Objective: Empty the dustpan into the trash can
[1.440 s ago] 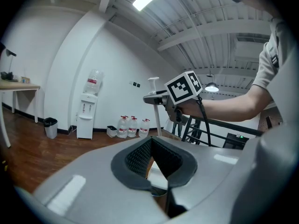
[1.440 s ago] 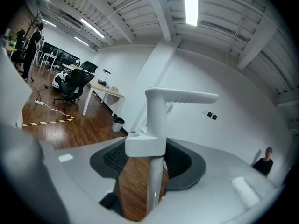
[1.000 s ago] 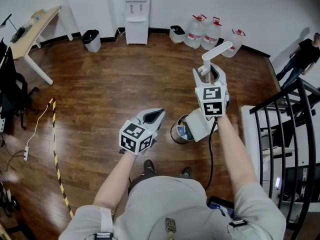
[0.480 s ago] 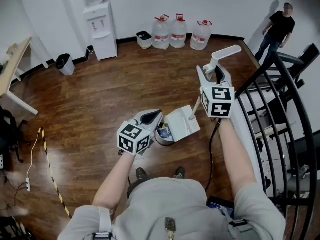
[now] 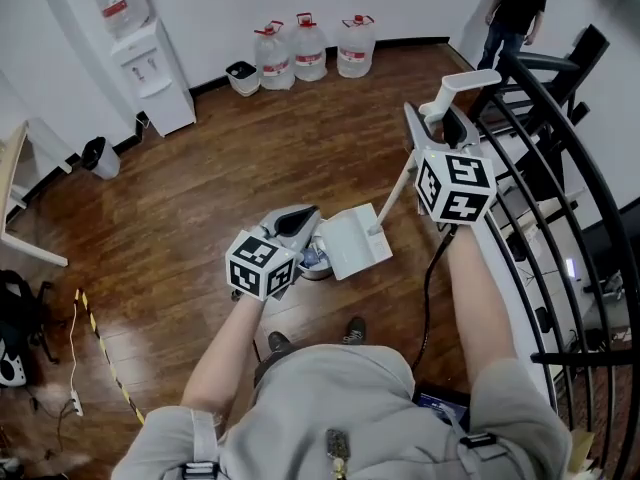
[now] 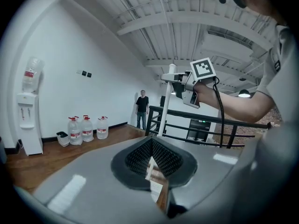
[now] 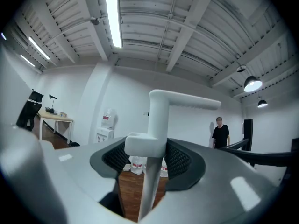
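Observation:
My right gripper (image 5: pixel 436 128) is shut on the upright white handle (image 5: pixel 455 86) of the dustpan and holds it level at chest height. The pole slants down to the white pan (image 5: pixel 350 240), which hangs above the floor. In the right gripper view the handle (image 7: pixel 159 120) stands clamped between the black pads. The trash can (image 5: pixel 312 266) sits on the floor under the pan and is mostly hidden. My left gripper (image 5: pixel 303 218) hovers over the can beside the pan, shut and holding nothing. Its jaws (image 6: pixel 152 146) meet at the tips in the left gripper view.
A black stair railing (image 5: pixel 545 148) runs close on the right. At the far wall stand a water cooler (image 5: pixel 150 73), three water jugs (image 5: pixel 308 43) and a small bin (image 5: pixel 240 76). A person (image 5: pixel 515 8) stands at the back right. Striped tape (image 5: pixel 100 353) crosses the wooden floor.
The view has swung round, so the railing is nearer and the cooler has slid left. The right gripper has lifted the dustpan; its pan has moved from the can's right to beside the left gripper.

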